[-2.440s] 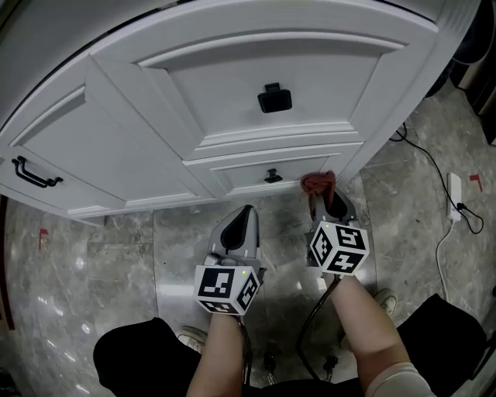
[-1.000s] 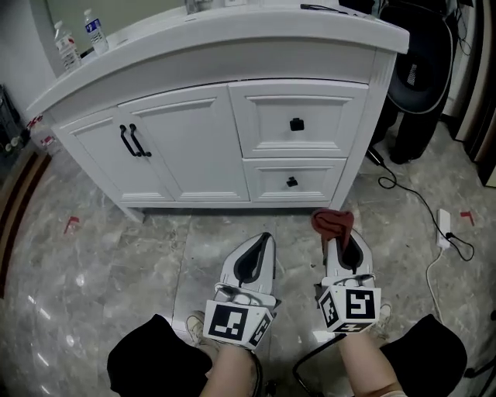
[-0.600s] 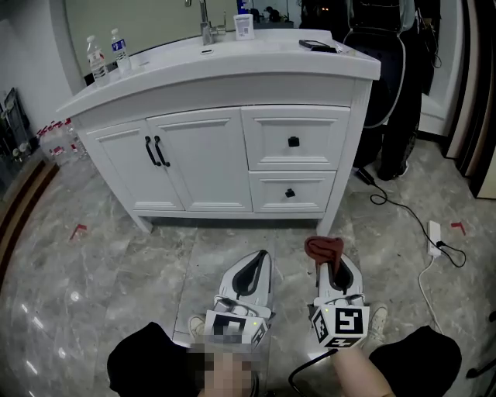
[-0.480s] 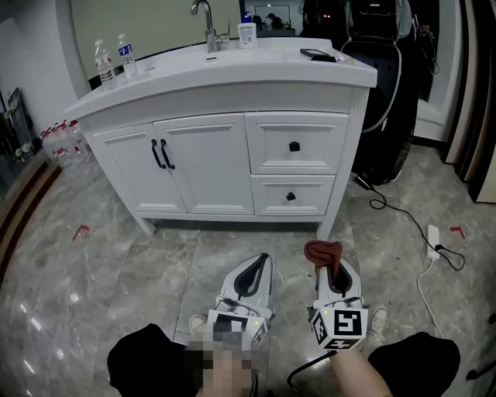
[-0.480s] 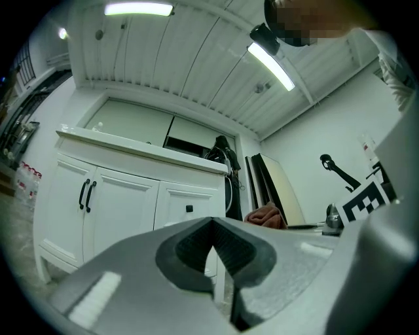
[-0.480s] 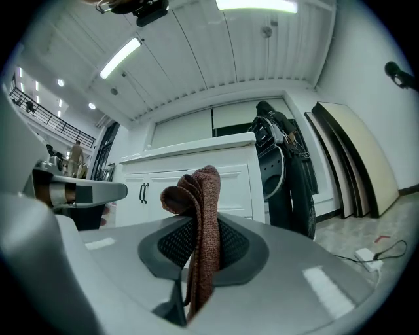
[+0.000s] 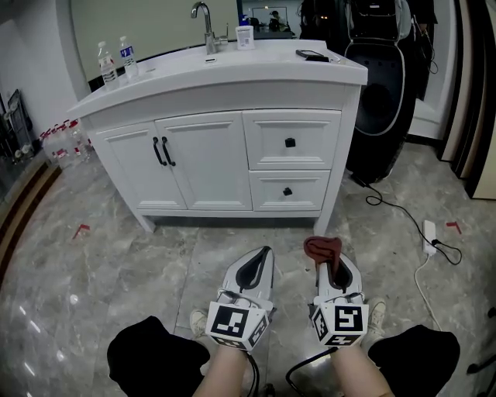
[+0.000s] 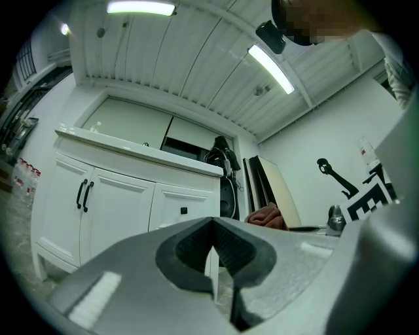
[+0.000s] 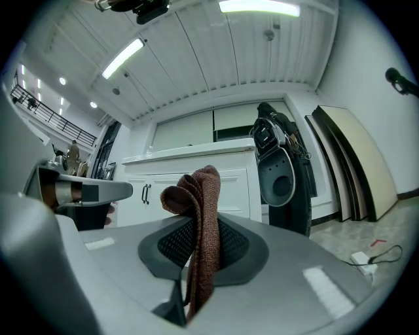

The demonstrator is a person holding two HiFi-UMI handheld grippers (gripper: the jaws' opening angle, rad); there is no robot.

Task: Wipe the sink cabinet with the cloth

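Note:
The white sink cabinet (image 7: 225, 155) stands ahead, with two doors at left and two drawers at right; it also shows in the left gripper view (image 8: 124, 203) and right gripper view (image 9: 196, 180). My right gripper (image 7: 332, 267) is shut on a reddish-brown cloth (image 7: 322, 248), which sticks up from its jaws (image 9: 196, 222). My left gripper (image 7: 254, 271) is shut with nothing in it (image 8: 213, 262). Both grippers hang low over the floor, well short of the cabinet front.
A faucet (image 7: 203, 19), two water bottles (image 7: 112, 62) and a phone (image 7: 312, 55) sit on the countertop. A black chair (image 7: 380, 93) stands right of the cabinet. A power strip (image 7: 428, 233) with its cable lies on the marble floor at right.
The view has pulled back and up from close to the lower drawer, so the whole cabinet and countertop show. Both grippers have moved away from the cabinet, the right one still holding the cloth.

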